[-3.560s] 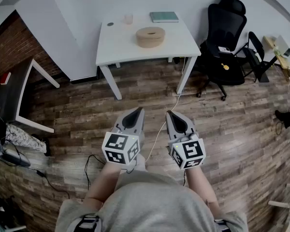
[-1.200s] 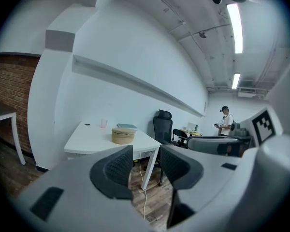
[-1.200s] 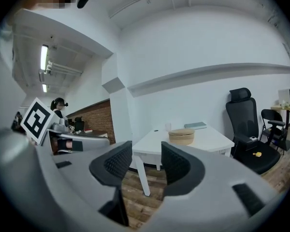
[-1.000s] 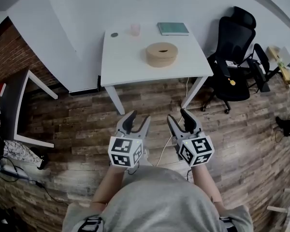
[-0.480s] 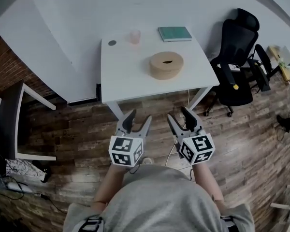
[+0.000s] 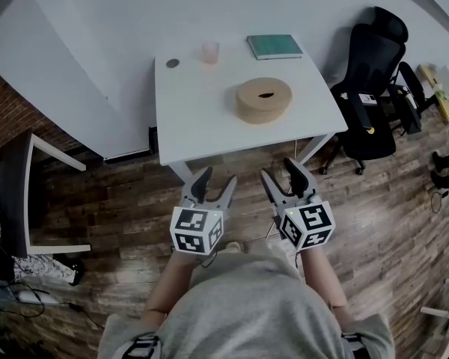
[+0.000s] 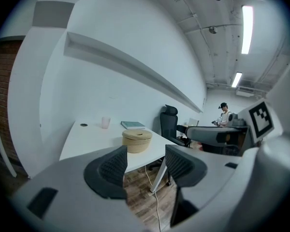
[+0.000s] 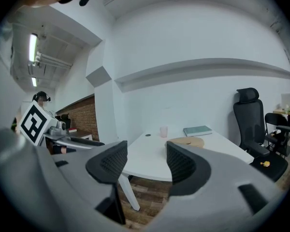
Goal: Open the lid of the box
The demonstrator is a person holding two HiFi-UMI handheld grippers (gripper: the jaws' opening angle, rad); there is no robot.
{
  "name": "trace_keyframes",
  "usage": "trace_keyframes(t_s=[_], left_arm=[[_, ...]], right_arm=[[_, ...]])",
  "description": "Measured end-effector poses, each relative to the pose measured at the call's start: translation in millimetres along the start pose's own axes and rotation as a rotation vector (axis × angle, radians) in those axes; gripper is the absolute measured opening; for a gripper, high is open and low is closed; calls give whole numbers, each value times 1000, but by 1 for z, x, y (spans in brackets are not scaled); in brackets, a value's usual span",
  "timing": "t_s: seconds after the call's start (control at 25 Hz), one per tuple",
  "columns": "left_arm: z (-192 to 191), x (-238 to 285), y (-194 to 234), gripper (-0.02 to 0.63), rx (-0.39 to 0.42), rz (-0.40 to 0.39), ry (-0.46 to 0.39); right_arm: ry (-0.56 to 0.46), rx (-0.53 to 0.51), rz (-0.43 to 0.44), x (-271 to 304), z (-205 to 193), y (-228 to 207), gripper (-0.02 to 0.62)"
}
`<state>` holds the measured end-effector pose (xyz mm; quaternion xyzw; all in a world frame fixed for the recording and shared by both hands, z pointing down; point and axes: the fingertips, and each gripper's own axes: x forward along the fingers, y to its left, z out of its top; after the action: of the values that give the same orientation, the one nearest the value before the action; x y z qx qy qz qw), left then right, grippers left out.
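Round tan box [image 6: 263, 99] sits on the white counter [image 6: 194, 118], lid on. Left claw [image 6: 212, 179] and right claw [image 6: 288, 169], both empty and opening, point toward it from short of the counter, probably readying a grasp.

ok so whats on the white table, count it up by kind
round tan box with lid: 1
pink cup: 1
green book: 1
small dark disc: 1
total: 4, all on the white table
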<state>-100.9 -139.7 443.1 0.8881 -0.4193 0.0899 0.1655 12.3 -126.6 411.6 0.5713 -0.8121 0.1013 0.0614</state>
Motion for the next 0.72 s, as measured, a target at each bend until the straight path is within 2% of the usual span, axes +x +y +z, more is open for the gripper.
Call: trace_keyframes(t_s=[0.4,0.72], left_arm=[[-7,28,10,233,-15,-5,40],[-5,81,23,233,-19,-4,61]], right_arm=[[24,-18,-5,26,-2,-21,249],[45,-59,14,73,1,-57,249]])
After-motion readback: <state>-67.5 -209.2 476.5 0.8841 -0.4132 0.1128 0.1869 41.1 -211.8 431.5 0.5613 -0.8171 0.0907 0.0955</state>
